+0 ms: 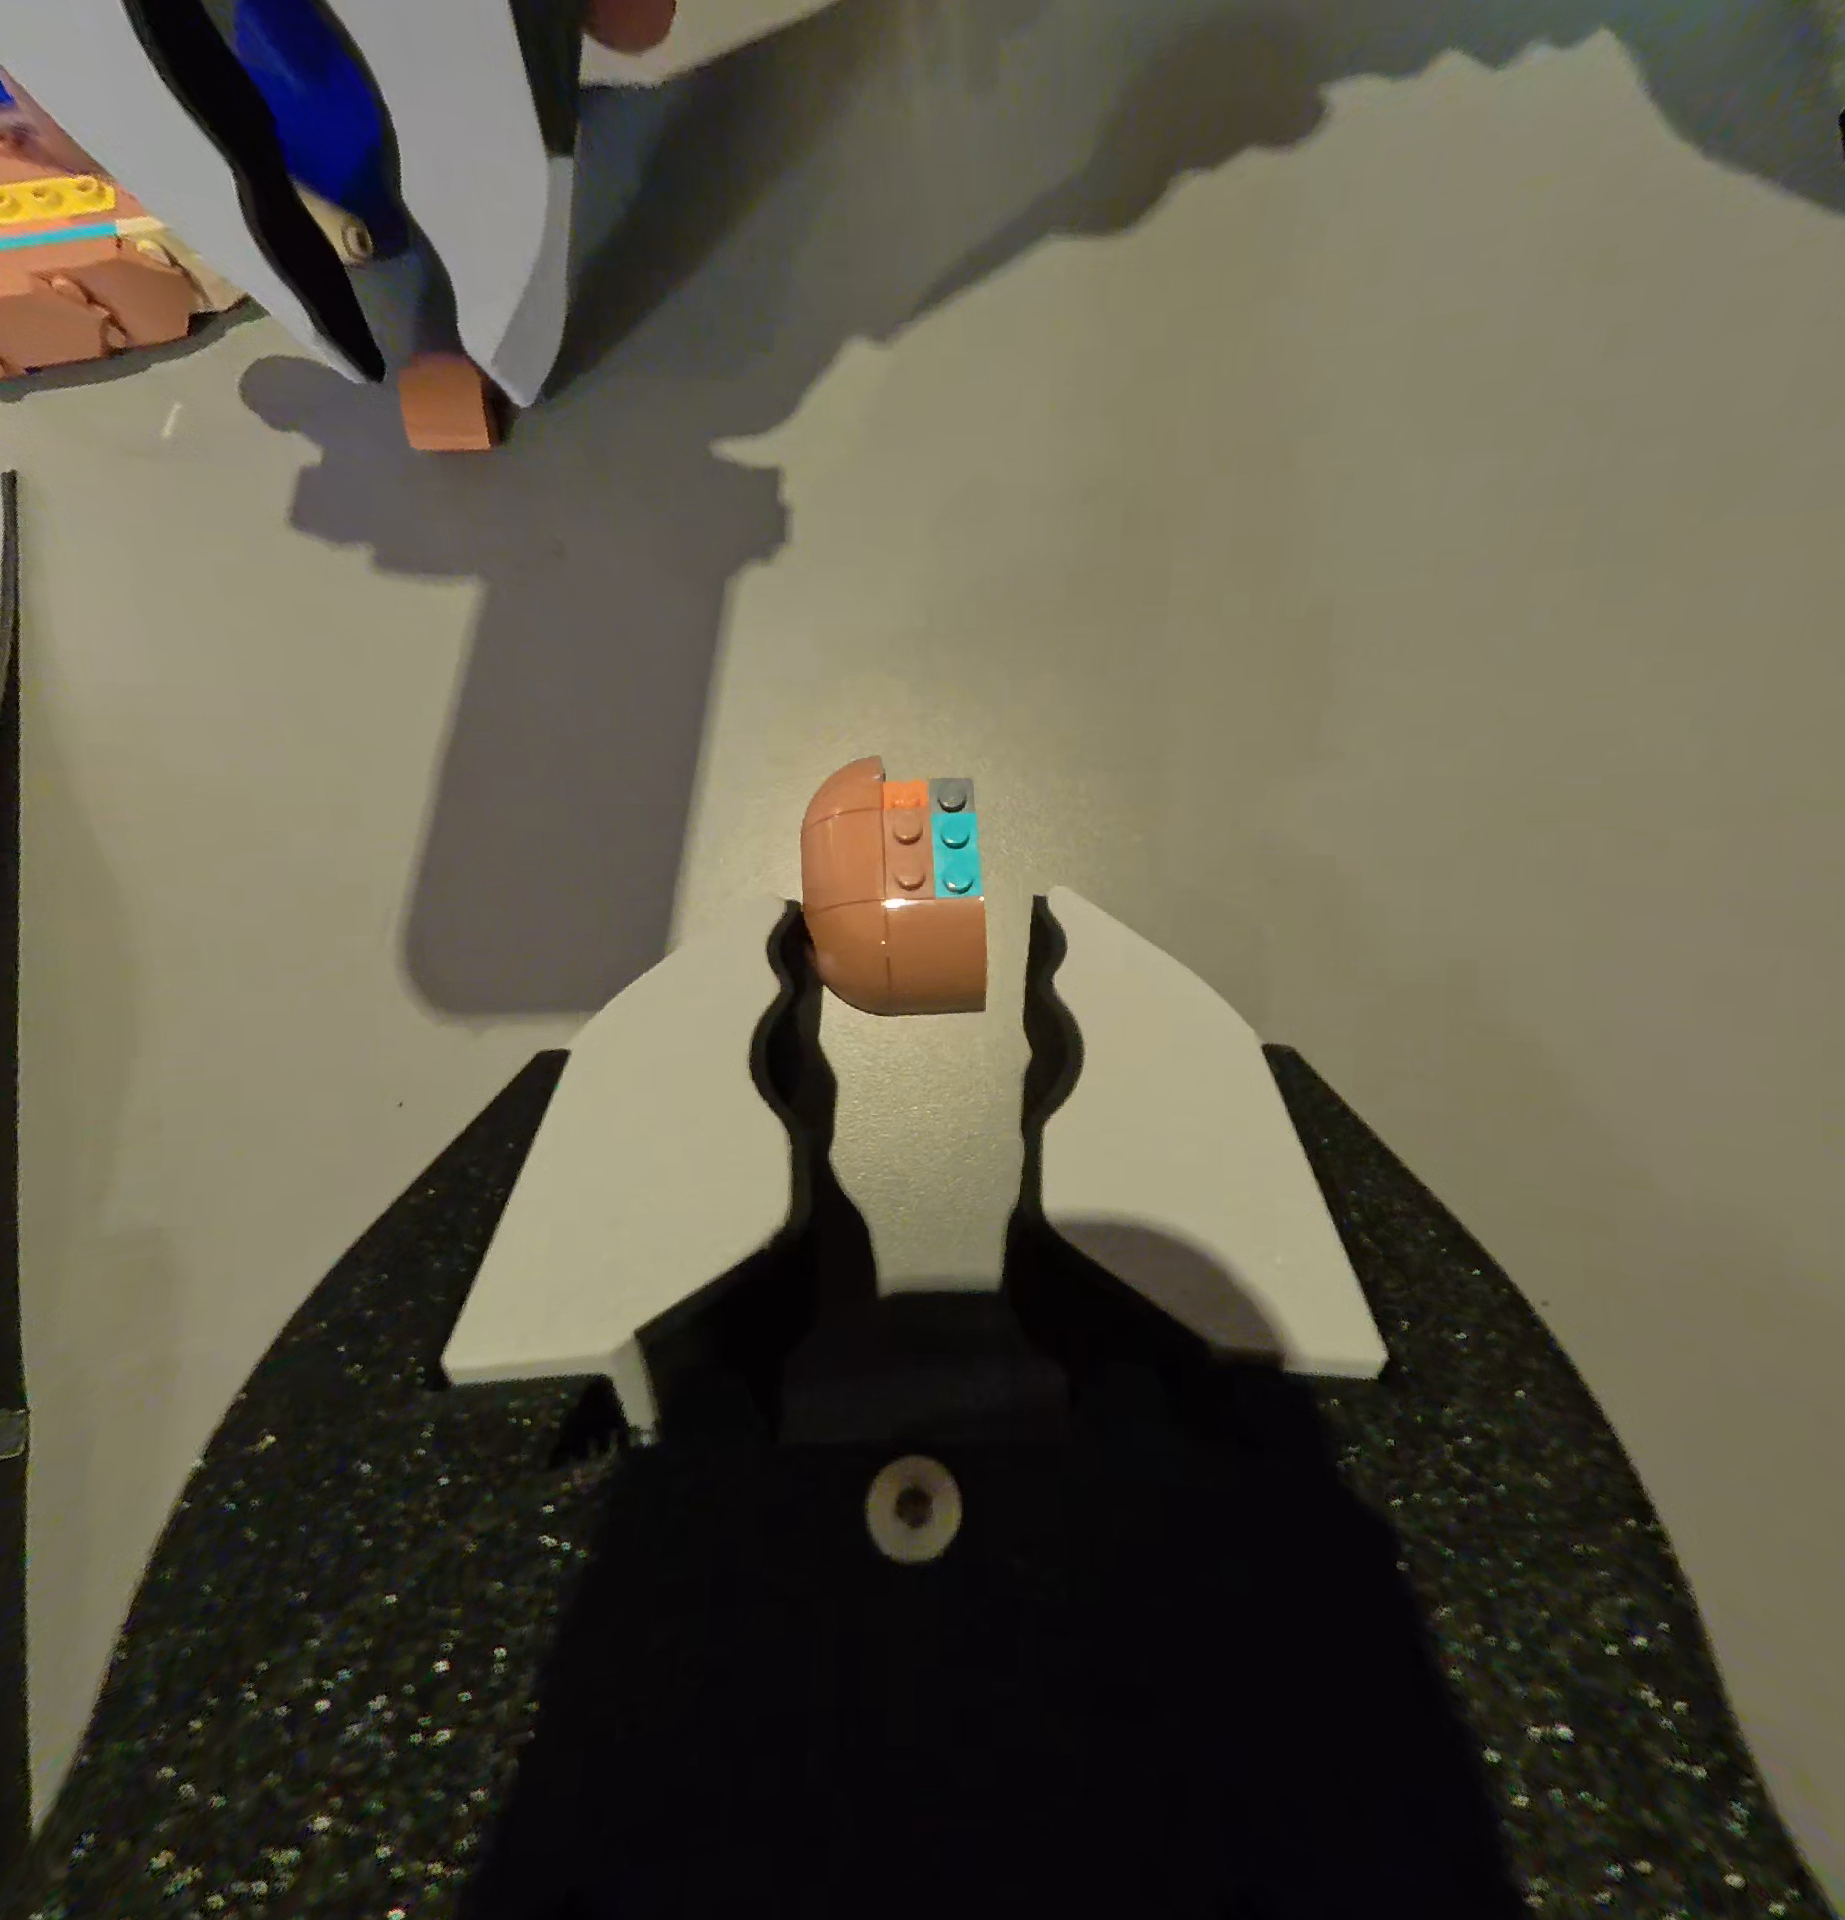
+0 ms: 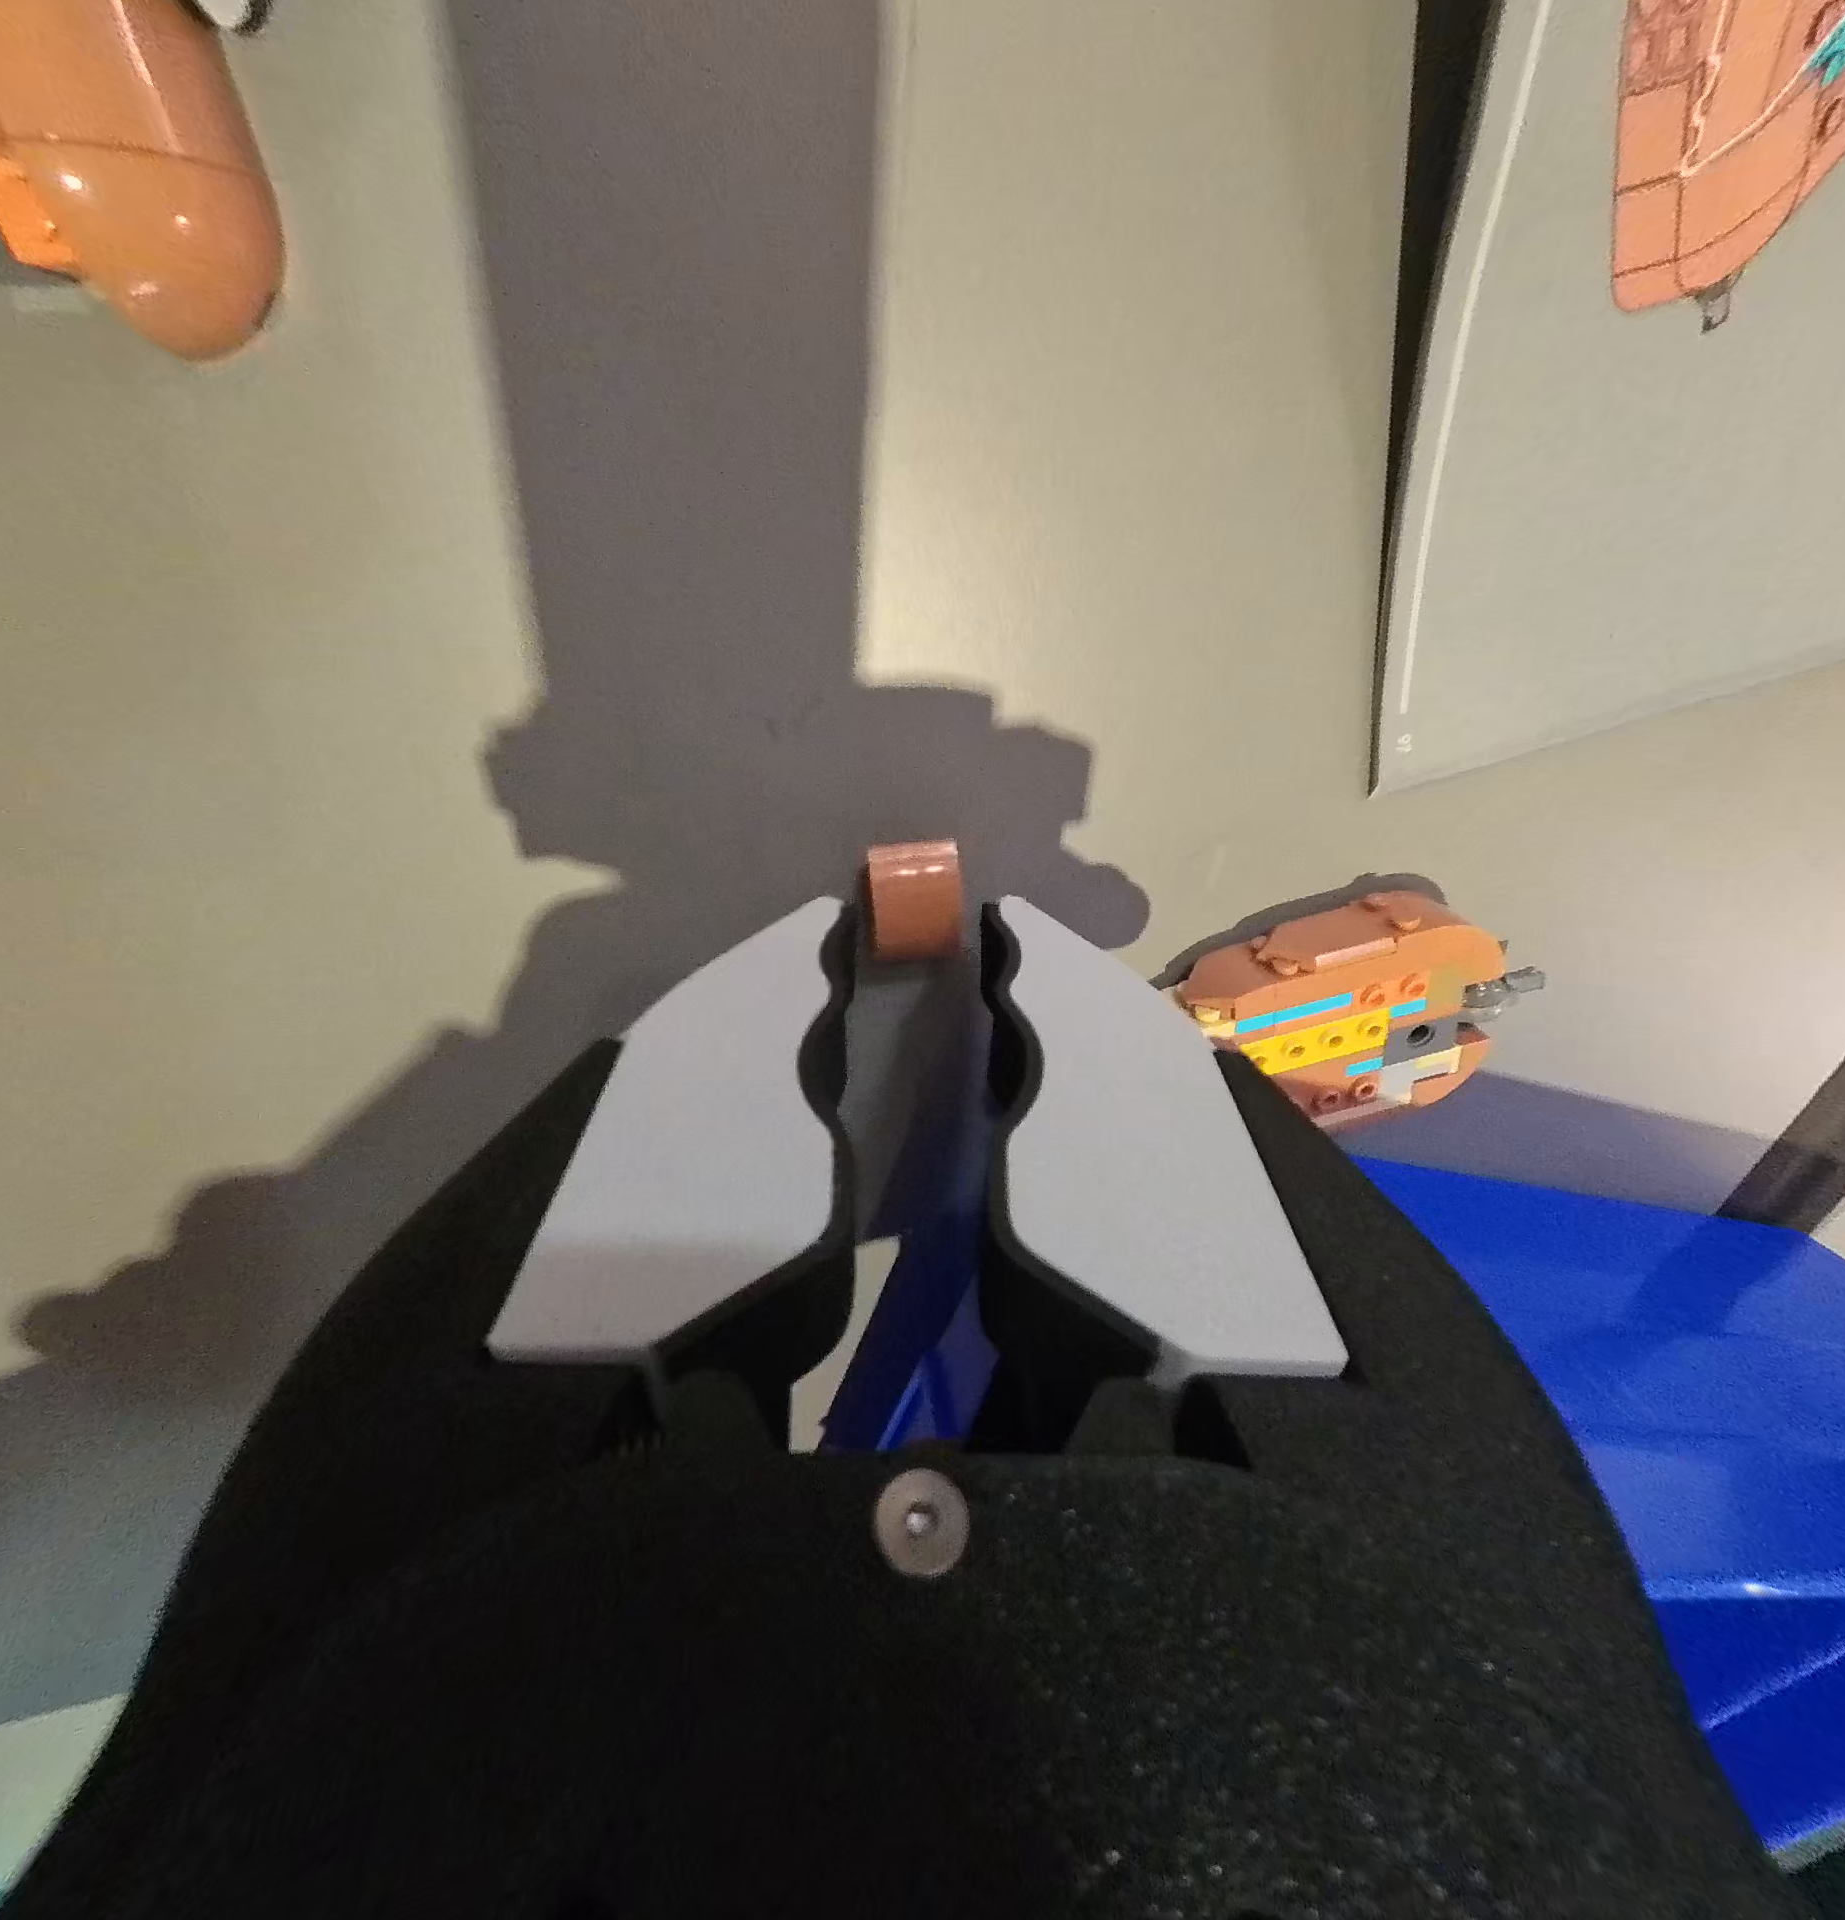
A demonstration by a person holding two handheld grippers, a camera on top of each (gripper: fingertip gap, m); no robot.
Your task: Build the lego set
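In the left wrist view, the left gripper (image 1: pixel 910 914) is seen low over the grey tabletop (image 1: pixel 1417 727) with its fingers (image 1: pixel 669 1049) spread wide and nothing held between them. A small rounded brown lego piece (image 1: pixel 897 894), studded on top with orange, teal and grey parts, is found at the fingertips; its curved side is close against the left finger, while a clear gap is left to the other finger. Farther off in the same view, the right gripper (image 1: pixel 450 379) is seen coming down from above, and a small brown brick (image 1: pixel 448 407) is pinched at its tips, just over the tabletop. In the right wrist view, the same small brown brick (image 2: pixel 912 900) is gripped between narrowly set fingers (image 2: pixel 720 1091). Beyond and to the right, a larger brown lego model (image 2: pixel 1344 1013) with yellow and teal bands is set on the tabletop beside a blue tray (image 2: pixel 1624 1403). An instruction booklet (image 2: pixel 1624 468) is laid toward the far right edge of the tabletop, with a drawing of the brown model shown on its page. A blurred, glossy brown rounded piece (image 2: pixel 128 197) is visible at the upper left.
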